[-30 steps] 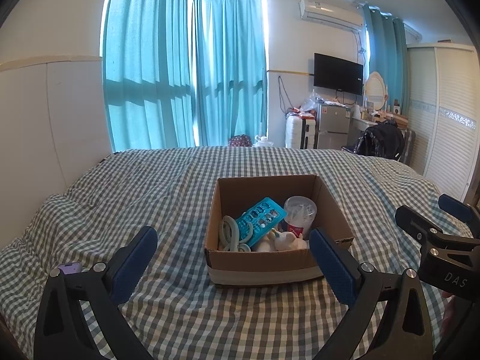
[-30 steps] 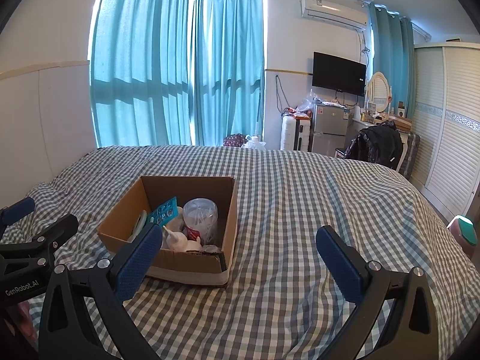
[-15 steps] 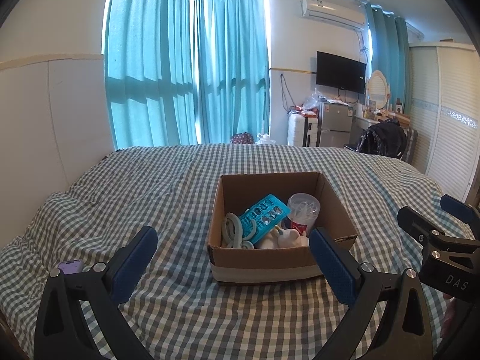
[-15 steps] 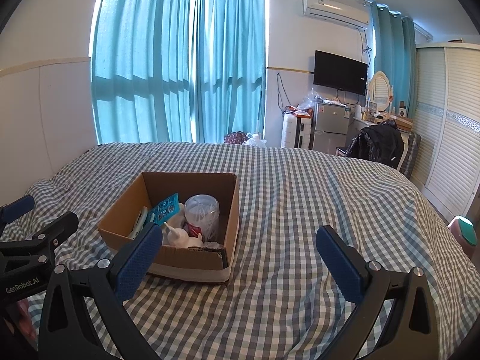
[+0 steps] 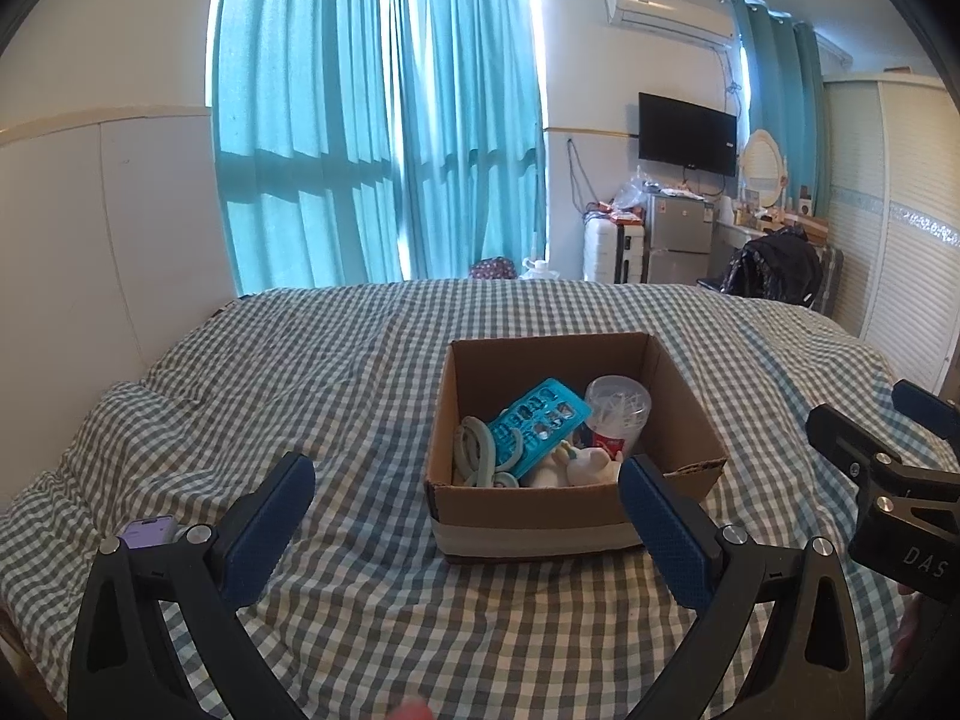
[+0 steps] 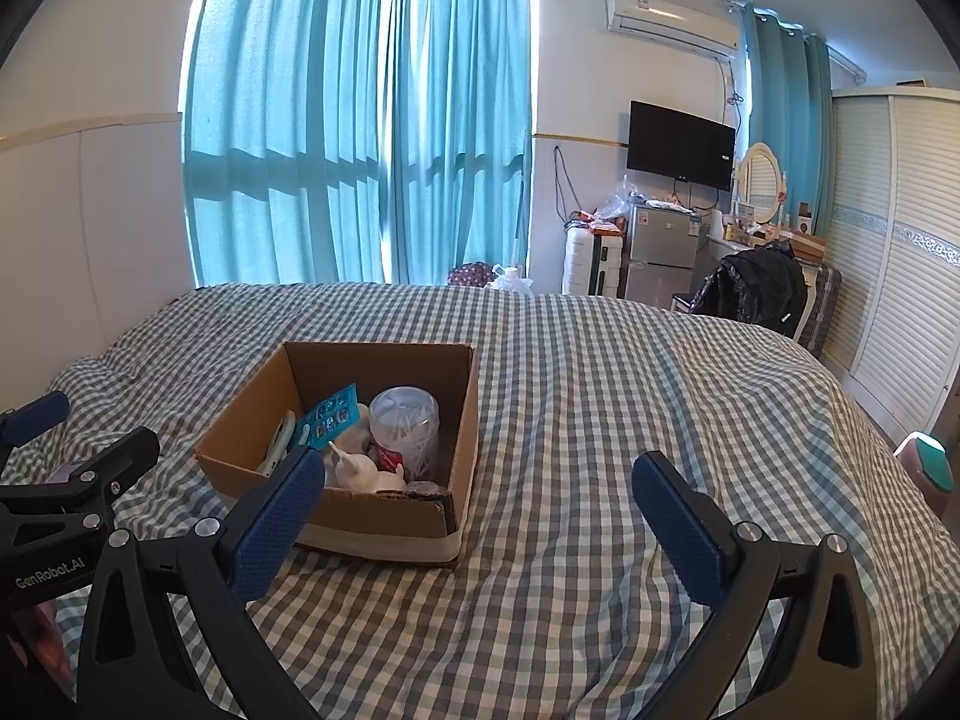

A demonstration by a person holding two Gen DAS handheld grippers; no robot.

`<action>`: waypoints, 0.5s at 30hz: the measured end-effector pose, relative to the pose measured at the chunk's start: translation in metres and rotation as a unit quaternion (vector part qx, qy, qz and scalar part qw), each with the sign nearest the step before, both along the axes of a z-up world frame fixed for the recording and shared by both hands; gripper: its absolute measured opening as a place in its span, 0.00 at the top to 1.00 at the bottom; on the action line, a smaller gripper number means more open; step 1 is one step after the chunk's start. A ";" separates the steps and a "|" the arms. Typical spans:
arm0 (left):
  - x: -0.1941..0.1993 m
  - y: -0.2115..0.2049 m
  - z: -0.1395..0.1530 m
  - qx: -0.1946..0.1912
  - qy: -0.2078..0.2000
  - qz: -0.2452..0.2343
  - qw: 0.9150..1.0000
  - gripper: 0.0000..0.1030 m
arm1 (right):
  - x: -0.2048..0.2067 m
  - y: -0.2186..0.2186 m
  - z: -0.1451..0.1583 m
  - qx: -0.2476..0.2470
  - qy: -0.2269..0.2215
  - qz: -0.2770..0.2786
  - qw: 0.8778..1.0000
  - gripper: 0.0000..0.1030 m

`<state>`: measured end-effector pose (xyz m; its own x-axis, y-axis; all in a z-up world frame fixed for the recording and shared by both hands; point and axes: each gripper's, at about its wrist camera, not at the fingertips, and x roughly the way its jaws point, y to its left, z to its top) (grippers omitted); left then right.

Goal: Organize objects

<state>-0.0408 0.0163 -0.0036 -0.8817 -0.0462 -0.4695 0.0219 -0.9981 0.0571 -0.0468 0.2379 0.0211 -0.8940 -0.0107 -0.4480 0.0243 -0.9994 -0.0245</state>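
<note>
An open cardboard box (image 5: pixel 540 513) (image 6: pixel 384 519) sits on the checked bed cover. Inside lie a teal ice tray (image 5: pixel 537 425) (image 6: pixel 329 417), a clear tub of cotton swabs (image 5: pixel 618 408) (image 6: pixel 405 429), pale green rings (image 5: pixel 474 447) and white items (image 5: pixel 591 465) (image 6: pixel 354 471). My left gripper (image 5: pixel 465 531) hangs open just in front of the box, empty. My right gripper (image 6: pixel 480 525) is open and empty to the right of the box's near corner. Each gripper shows at the edge of the other's view.
A purple phone (image 5: pixel 147 531) lies on the bed at the near left. A teal-lidded container (image 6: pixel 927 468) stands off the bed's right edge. Curtains, a fridge (image 5: pixel 678 237), a chair with a black jacket (image 6: pixel 756 291) and a wardrobe stand beyond the bed.
Both views have drifted slightly, and the box sits a little farther right in each frame. Both grippers stay open and empty.
</note>
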 end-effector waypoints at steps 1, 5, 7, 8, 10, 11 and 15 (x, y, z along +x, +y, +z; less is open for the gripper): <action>-0.001 -0.001 0.000 0.000 -0.001 0.003 1.000 0.00 | 0.000 0.000 0.000 0.001 0.000 0.000 1.000 0.00; 0.000 -0.003 -0.001 0.007 -0.002 0.003 1.000 0.00 | 0.001 0.001 -0.001 0.002 0.000 0.001 1.000 0.00; -0.001 -0.004 0.000 0.008 -0.001 0.002 1.000 0.00 | 0.001 0.001 -0.001 0.002 0.000 0.001 1.000 0.00; -0.001 -0.004 0.000 0.008 -0.001 0.002 1.000 0.00 | 0.001 0.001 -0.001 0.002 0.000 0.001 1.000 0.00; -0.001 -0.004 0.000 0.008 0.000 0.001 1.000 0.00 | 0.001 0.002 -0.001 0.002 0.000 0.000 1.000 0.00; -0.001 -0.004 0.001 0.008 0.000 0.000 1.000 0.00 | 0.000 0.002 -0.001 0.002 -0.001 0.000 1.000 0.00; -0.001 -0.003 0.001 0.006 -0.001 0.000 1.000 0.00 | 0.000 0.002 -0.001 0.002 -0.001 0.000 1.000 0.00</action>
